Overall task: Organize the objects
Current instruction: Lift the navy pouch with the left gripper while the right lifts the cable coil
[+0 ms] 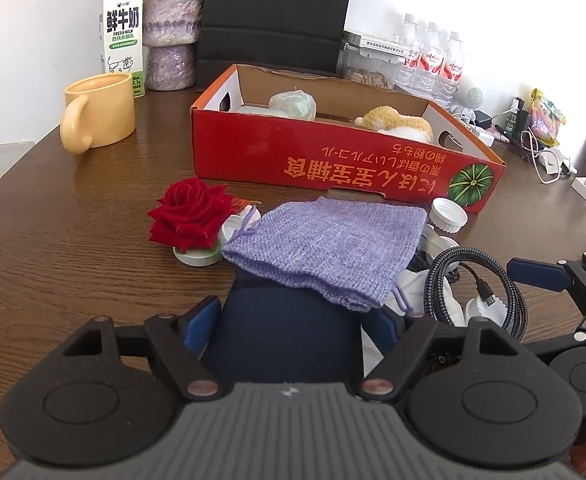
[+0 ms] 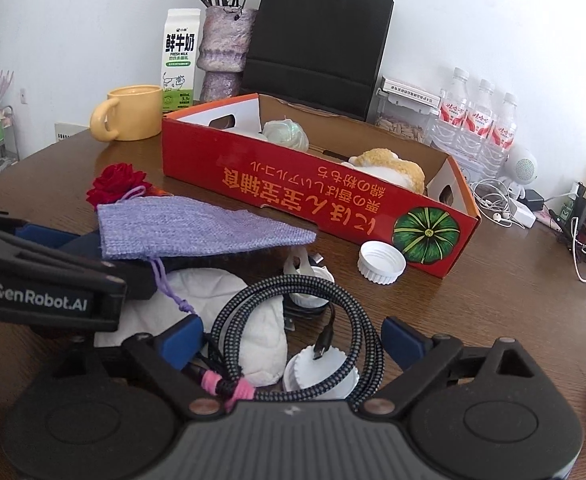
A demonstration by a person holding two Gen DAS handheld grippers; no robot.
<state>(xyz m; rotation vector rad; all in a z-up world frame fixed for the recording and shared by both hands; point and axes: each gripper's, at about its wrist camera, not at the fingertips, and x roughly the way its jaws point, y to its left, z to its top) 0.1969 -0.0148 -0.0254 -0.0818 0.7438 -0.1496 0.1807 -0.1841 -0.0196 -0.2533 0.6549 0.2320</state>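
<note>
Item: my left claw (image 1: 293, 316) clenched on a dark navy object (image 1: 285, 332), lilac pouch (image 1: 325, 248) draped atop. My right claw (image 2: 293, 344) released around the coiled cable (image 2: 293, 320). Risk: pouch slides off if tilted; cable loops may snag the bottle cap (image 2: 321, 372).

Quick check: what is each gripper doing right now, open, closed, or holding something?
Left gripper: closed on a dark blue object, purple pouch draped over it.
Right gripper: open, fingers either side of the coiled cable, not gripping.

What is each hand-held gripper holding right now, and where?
Left hand-held gripper clamps a dark blue object by its sides, purple pouch draped on top. Right hand-held gripper open, holding nothing.
</note>
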